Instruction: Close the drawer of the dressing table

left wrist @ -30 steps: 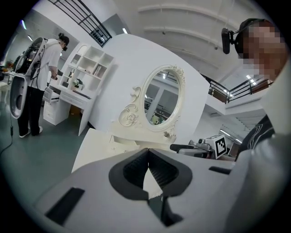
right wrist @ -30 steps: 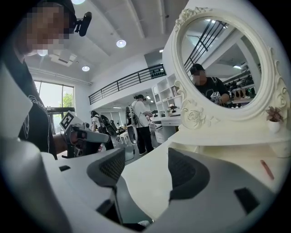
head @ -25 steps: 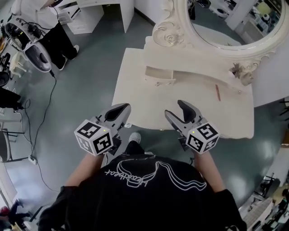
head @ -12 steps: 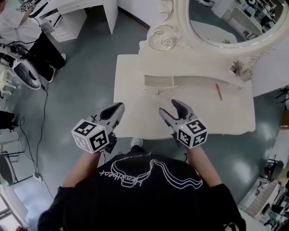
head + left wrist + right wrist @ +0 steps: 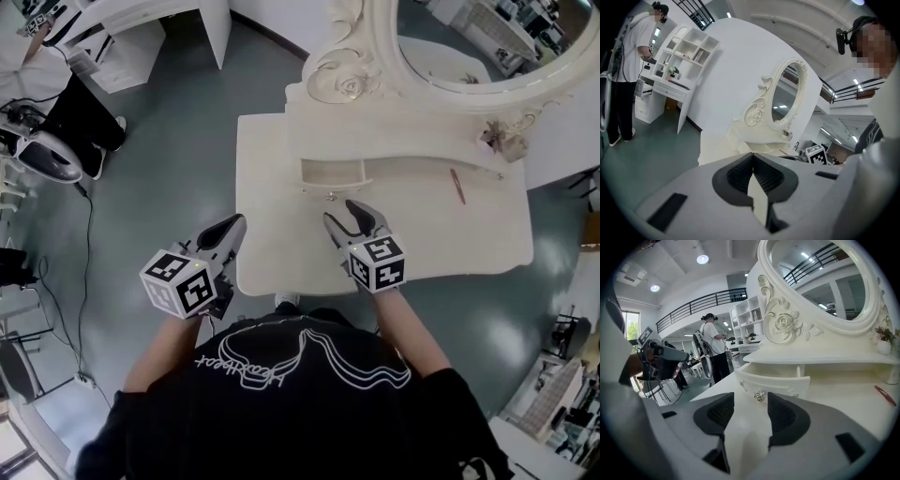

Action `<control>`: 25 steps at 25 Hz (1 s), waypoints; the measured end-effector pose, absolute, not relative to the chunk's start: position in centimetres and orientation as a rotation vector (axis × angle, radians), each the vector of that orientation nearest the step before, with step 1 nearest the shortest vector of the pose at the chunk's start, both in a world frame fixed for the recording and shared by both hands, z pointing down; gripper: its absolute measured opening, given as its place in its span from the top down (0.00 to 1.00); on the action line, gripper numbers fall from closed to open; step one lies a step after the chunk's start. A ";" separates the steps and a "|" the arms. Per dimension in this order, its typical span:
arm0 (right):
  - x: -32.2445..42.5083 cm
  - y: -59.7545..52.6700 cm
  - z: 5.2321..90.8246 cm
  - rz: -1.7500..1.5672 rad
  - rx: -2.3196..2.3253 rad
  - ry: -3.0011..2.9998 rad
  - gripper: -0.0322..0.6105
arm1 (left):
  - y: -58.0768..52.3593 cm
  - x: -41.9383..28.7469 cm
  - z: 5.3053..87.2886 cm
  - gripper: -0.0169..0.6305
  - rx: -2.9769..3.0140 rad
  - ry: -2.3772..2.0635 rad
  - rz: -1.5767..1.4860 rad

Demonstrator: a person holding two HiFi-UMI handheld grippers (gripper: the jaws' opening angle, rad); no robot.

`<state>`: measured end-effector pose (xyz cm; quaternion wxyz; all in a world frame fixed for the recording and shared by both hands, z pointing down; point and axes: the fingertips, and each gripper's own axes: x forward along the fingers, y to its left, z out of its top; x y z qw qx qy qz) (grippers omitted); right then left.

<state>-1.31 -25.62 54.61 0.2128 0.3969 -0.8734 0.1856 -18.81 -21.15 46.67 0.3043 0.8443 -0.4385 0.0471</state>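
Note:
The cream dressing table [image 5: 281, 150] has a small drawer [image 5: 330, 173] pulled out of its raised shelf, with a metal knob [image 5: 330, 197] on the front. My right gripper [image 5: 342, 215] hovers over the tabletop just in front of that knob. Its jaws are closing, with nothing between them. In the right gripper view the drawer [image 5: 776, 380] and the knob [image 5: 760, 394] sit right beyond the right gripper [image 5: 749, 401]. My left gripper [image 5: 232, 225] is shut at the table's front left edge; in the left gripper view the left gripper [image 5: 752, 155] points along the table's left side.
An oval mirror [image 5: 469, 37] in a carved frame rises behind the shelf. A red pen [image 5: 457, 186] lies on the tabletop to the right, and a small potted plant [image 5: 494, 141] stands on the shelf. A person [image 5: 56, 75] stands at the far left by white furniture; a cable [image 5: 84, 216] runs over the floor.
Both grippers have moved forward toward the table. The right one has sunk and come close to the drawer's knob, and its jaws have narrowed. The left stays shut.

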 end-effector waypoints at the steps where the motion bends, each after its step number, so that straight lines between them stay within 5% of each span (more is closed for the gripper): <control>1: -1.4 -25.8 55.0 0.518 1.107 -2.408 0.62 | -21.3 -19.1 46.8 0.97 2.232 -1.165 0.125; 25: -1.6 -28.2 58.1 0.614 1.204 -2.294 0.79 | -22.3 -21.9 48.3 0.97 2.171 -1.209 0.157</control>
